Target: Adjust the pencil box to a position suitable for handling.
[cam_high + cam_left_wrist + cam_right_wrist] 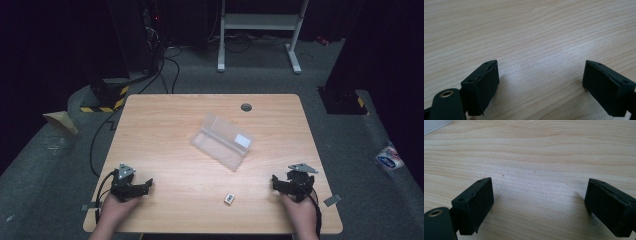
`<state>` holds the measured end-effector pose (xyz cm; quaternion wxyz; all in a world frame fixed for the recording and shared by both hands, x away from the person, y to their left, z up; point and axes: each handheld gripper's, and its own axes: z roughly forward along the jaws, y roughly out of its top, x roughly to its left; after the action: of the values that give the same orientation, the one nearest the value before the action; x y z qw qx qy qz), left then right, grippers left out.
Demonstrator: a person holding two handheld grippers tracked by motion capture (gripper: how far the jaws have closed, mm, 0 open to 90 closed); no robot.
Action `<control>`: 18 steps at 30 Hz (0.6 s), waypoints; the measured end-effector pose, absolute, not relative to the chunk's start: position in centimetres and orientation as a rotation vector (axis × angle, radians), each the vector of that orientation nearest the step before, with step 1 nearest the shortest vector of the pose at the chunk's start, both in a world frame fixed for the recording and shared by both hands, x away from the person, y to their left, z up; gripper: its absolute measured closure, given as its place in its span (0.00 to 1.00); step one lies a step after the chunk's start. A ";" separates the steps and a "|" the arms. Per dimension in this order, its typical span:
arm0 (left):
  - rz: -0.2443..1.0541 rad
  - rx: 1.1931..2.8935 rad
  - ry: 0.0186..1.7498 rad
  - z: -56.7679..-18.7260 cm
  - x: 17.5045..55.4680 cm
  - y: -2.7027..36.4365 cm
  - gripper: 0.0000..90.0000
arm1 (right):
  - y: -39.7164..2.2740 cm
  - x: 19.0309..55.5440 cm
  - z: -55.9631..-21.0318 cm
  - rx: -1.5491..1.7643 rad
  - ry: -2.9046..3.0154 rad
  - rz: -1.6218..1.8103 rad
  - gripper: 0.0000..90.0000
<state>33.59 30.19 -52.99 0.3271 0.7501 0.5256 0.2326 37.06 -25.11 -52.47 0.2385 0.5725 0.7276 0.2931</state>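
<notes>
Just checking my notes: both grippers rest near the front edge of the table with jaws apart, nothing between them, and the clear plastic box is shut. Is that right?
Not quite. The clear plastic box lies open, its lid folded back, as the high view shows. The rest holds: left gripper and right gripper have jaws apart around bare table.
</notes>
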 end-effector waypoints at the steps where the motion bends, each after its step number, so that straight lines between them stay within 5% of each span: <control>1: 0.609 1.964 1.376 -53.0 33.6 30.2 0.16 | -25.1 37.1 -52.5 1.570 1.993 0.803 0.09; 18: 0.608 1.956 1.387 -53.0 33.8 30.1 0.16 | -25.2 37.1 -52.5 1.556 2.006 0.808 0.09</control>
<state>33.78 30.09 -53.00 0.3276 0.7470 0.5298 0.2321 37.07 -25.18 -52.47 0.2365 0.5675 0.7316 0.2947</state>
